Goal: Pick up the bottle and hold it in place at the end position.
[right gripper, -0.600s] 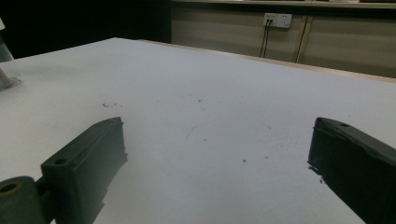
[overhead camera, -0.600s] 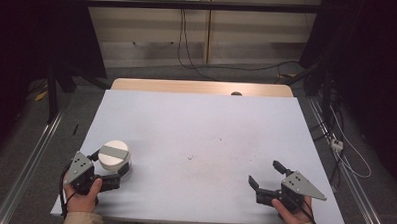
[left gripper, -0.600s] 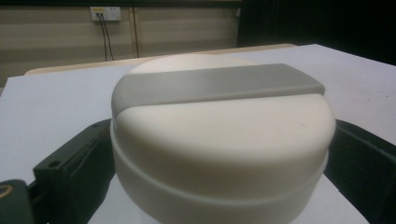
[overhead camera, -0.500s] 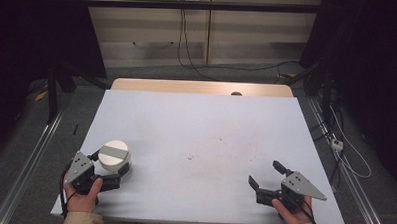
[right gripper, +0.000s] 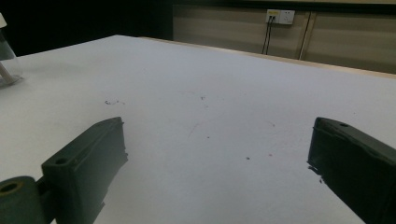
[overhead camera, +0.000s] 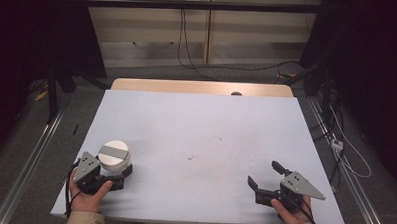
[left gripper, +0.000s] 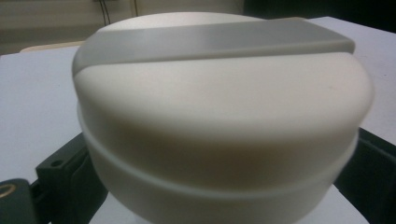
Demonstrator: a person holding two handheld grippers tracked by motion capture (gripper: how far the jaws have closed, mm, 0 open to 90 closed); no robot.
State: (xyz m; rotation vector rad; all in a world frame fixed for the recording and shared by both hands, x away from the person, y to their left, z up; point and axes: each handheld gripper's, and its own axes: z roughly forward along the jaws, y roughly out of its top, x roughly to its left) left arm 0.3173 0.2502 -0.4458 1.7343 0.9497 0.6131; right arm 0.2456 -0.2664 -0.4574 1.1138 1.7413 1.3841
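A round white container [overhead camera: 114, 156] with a grey bar across its lid sits at the counter's [overhead camera: 201, 127] near left corner, clamped in the left tool [overhead camera: 115, 172]. The right tool [overhead camera: 265, 177] rests near the right corner, jaws apart and holding nothing. Lifting well likely means keeping the container level with a steady squeeze.

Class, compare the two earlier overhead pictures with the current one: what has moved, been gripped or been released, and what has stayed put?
Nothing visibly changed. The left gripper stays closed around the white lidded container at the table's near left corner, and the right gripper stays open and empty at the near right.
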